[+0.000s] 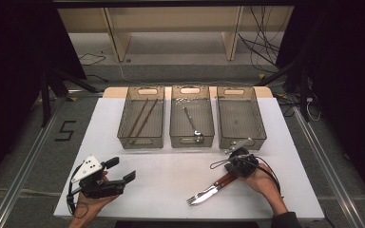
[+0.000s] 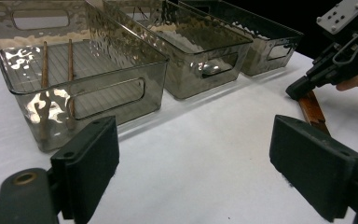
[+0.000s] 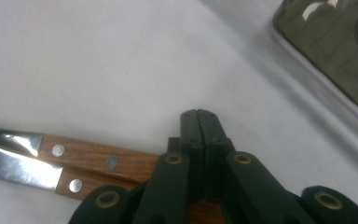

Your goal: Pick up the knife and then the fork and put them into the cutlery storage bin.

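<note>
Your right claw (image 1: 231,164) sits closed, its two black jaws pressed flat together with nothing between them, resting just over the wooden handles of a knife (image 3: 32,169) and a fork (image 3: 88,156). The pair lies side by side on the white surface (image 1: 166,173), in front of the right-hand tray (image 1: 241,116), metal ends pointing toward your edge of the surface and the handles touching or very nearly so. Your left claw (image 1: 123,170) hangs wide open and empty well off to the left.

Expect both pieces to be stiff and fairly light, with most of the weight in the steel. The polished blade and tines look slick, and a pad would likely slide on them. The riveted wood is the better place to hold: it is flatter, duller and offers more grip. Take it about the middle of the handle, jaws across its width, so the metal end does not tip down once lifted.

Because the two handles lie so close, closing on one may well drag or pinch the other. You would probably do best to open first, then come down over the outer handle alone. Neither piece seems fragile, though a dropped blade could mark the surface
</note>
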A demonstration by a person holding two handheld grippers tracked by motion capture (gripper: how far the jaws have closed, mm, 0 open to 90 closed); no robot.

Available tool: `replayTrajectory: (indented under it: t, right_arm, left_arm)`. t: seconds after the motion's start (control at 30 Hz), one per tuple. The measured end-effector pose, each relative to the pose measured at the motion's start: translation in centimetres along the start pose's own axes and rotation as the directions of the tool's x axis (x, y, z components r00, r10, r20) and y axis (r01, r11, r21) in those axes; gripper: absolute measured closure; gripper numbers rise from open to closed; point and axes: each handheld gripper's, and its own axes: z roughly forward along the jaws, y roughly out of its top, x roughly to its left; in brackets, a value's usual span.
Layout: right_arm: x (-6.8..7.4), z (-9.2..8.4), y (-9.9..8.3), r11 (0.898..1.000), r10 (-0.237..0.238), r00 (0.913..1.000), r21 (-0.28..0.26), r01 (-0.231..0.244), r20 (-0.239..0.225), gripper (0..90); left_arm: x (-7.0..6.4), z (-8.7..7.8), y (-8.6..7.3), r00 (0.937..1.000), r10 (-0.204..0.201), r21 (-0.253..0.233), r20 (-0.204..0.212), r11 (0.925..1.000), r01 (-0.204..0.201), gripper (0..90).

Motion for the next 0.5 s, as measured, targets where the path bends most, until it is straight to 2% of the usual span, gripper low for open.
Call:
replayTrajectory:
  t: [0.5]
  right_arm:
    - [1.2, -2.0, -2.9, 0.998, 0.022, 0.9997, 0.058, -0.021, -0.006, 90.0]
  left_arm:
    - [0.0, 0.1, 0.0, 1.0000, 0.002, 0.003, 0.002, 1.0000, -0.002, 15.2]
